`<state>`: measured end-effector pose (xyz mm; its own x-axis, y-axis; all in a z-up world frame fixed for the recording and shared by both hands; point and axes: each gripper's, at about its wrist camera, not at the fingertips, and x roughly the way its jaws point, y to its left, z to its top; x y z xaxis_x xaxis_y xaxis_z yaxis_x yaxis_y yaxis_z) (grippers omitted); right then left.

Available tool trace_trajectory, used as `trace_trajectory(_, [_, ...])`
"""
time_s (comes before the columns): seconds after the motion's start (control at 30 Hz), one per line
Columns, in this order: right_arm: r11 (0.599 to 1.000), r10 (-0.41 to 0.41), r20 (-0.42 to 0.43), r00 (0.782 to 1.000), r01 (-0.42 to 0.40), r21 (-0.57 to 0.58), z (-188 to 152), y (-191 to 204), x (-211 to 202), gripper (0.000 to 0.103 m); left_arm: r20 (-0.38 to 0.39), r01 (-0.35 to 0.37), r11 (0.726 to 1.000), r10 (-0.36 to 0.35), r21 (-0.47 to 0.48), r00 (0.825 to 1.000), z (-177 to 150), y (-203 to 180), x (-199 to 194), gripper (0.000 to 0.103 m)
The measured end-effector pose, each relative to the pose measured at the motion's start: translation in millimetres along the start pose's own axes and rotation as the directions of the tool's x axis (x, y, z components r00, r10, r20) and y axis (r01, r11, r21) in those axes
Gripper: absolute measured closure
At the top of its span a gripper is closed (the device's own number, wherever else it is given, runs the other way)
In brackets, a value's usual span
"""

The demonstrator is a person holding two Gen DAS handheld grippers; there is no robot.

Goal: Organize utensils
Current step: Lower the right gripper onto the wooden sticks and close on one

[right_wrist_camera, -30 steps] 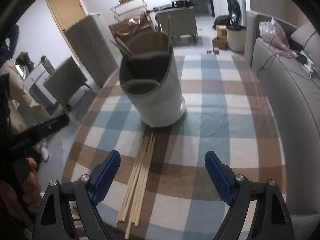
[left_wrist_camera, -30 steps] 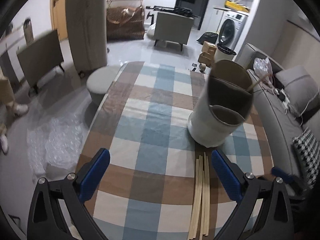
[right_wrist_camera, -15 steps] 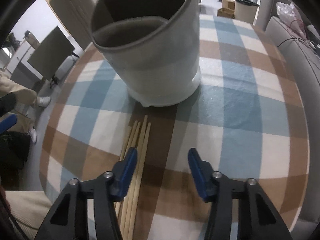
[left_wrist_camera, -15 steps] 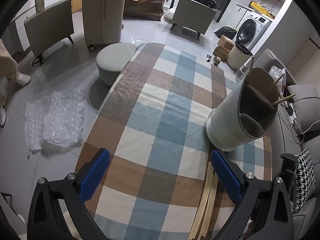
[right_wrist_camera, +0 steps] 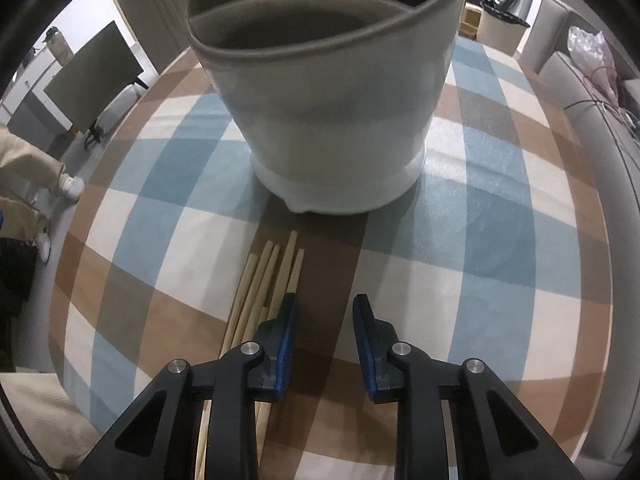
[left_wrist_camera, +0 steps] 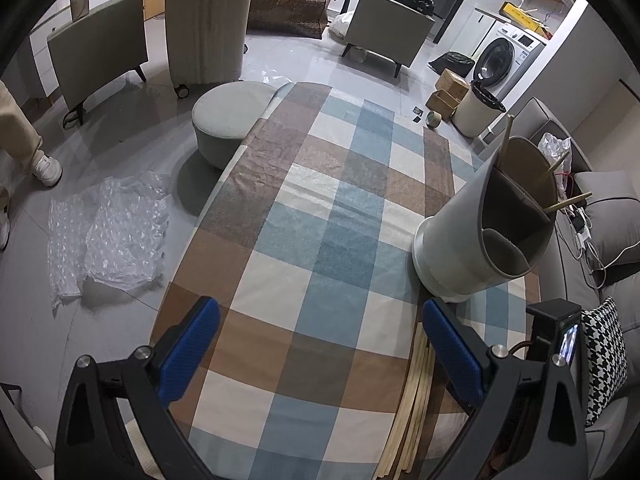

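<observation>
Right wrist view shows our right gripper (right_wrist_camera: 325,322) closing with nothing between the jaws, the chopsticks (right_wrist_camera: 267,276) lying just left on the surface before the holder (right_wrist_camera: 340,120), so we should shift left; left gripper (left_wrist_camera: 320,340) hangs wide open, empty.

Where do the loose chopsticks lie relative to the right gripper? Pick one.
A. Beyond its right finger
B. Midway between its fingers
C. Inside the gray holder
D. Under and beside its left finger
D: in the right wrist view the loose chopsticks run under the left finger of the right gripper, whose jaws are closing with only tablecloth between them.
</observation>
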<state>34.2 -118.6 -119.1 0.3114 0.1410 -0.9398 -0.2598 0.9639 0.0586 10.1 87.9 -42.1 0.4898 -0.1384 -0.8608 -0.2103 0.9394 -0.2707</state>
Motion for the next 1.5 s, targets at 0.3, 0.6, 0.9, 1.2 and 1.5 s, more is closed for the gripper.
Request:
trace_trajectory(0.3, [1.000, 0.020, 0.023, 1.000, -0.020, -0.010, 5, 9, -1, 0.080, -0.011, 0.011, 1.000, -0.011, -0.015, 1.000, 1, 3, 0, 0.004])
trace_trajectory(0.6, [0.999, -0.018, 0.015, 1.000, 0.018, -0.043, 4, 13, 1, 0.080, -0.012, 0.009, 1.000, -0.009, -0.018, 1.000, 2, 4, 0, 0.004])
trace_trajectory(0.9, [0.996, -0.075, 0.024, 0.997, 0.076, -0.051, 18, 23, 8, 0.080, -0.018, -0.005, 1.000, 0.005, -0.026, 1.000, 2, 13, 2, 0.004])
trace_trajectory(1.2, [1.000, 0.017, 0.053, 0.998, -0.017, -0.004, 18, 21, 4, 0.100, -0.048, -0.059, 0.998, 0.059, -0.015, 0.997, -2, 16, 13, 0.004])
trace_trajectory(1.5, [0.971, 0.167, 0.190, 0.968, -0.195, 0.139, 10, -38, -47, 0.100, -0.193, -0.030, 0.992, 0.054, 0.124, 0.980, -28, -24, 53, 0.004])
